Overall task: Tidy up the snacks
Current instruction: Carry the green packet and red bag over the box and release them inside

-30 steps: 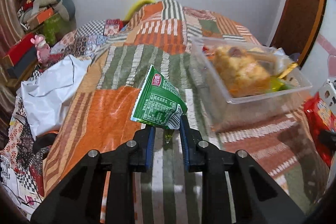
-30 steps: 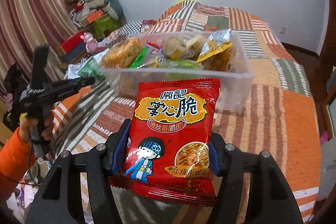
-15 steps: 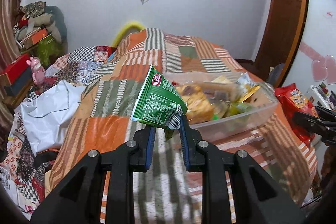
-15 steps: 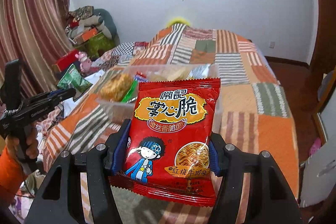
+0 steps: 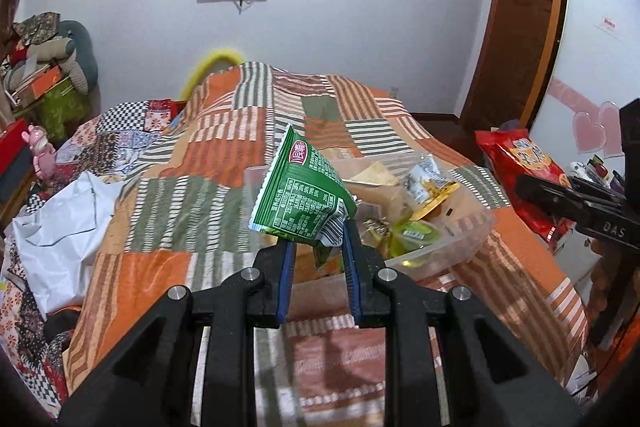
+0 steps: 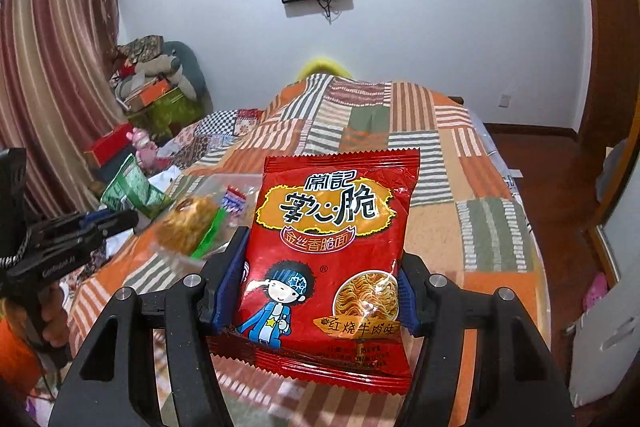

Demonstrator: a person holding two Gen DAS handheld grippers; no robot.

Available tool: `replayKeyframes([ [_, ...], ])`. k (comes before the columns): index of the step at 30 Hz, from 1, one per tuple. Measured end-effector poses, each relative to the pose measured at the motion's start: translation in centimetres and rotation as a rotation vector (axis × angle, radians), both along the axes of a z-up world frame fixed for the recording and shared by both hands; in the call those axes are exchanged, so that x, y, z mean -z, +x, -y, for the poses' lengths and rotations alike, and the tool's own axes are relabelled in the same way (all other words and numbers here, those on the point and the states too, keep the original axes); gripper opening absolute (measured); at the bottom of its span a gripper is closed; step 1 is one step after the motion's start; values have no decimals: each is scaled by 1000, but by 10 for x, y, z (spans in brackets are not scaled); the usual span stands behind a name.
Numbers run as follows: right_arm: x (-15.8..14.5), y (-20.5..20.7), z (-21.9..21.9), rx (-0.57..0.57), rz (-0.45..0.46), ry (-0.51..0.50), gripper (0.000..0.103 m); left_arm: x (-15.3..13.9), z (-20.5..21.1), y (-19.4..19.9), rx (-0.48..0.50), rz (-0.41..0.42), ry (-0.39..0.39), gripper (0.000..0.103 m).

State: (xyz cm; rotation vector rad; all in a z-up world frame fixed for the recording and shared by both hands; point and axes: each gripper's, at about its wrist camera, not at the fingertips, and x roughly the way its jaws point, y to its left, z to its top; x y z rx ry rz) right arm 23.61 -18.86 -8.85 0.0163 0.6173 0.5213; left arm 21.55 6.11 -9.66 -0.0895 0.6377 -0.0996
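My left gripper [image 5: 318,247] is shut on the bottom corner of a green snack packet [image 5: 304,195], which sticks up above the bed. Behind it lies a clear plastic bin [image 5: 460,247] holding several snacks. My right gripper [image 6: 320,259] is shut on a red noodle snack packet [image 6: 332,259], pinching its two side edges so it stands upright. From the left wrist view that red packet [image 5: 520,171] and the right gripper [image 5: 576,203] hover to the right of the bin. In the right wrist view the left gripper [image 6: 100,223] and green packet [image 6: 132,191] sit left of the blurred bin [image 6: 180,259].
The bin rests on a bed with an orange and green patchwork quilt [image 5: 180,195]. A white plastic bag [image 5: 60,227] lies at the bed's left edge. Boxes and cushions [image 6: 156,83] are piled against the left wall. A wooden door [image 5: 516,39] stands at the right.
Both grippers have risen and drawn back from the bin, which now looks smaller and lower. More of the wall and its screens shows. Both packets stay gripped.
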Motion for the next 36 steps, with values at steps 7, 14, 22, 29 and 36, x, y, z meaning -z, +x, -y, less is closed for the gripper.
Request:
replayKeyframes([
  [7,0,15,-1,5,0,16,59,6,19,19,42,-11,1,22],
  [14,1,27,-13,-15,8,22,59,12,31,41,57,-27,3,22],
  [22,14,41,-27,-45,-15,8,59,18,33,61,53,-39,-7,22],
  [29,26,53,-39,-58,-46,-36,59,30,28,75,11,-67,-12,22],
  [36,38,61,-37,-56,-92,-45,60,37,24,75,6,-74,-10,23],
])
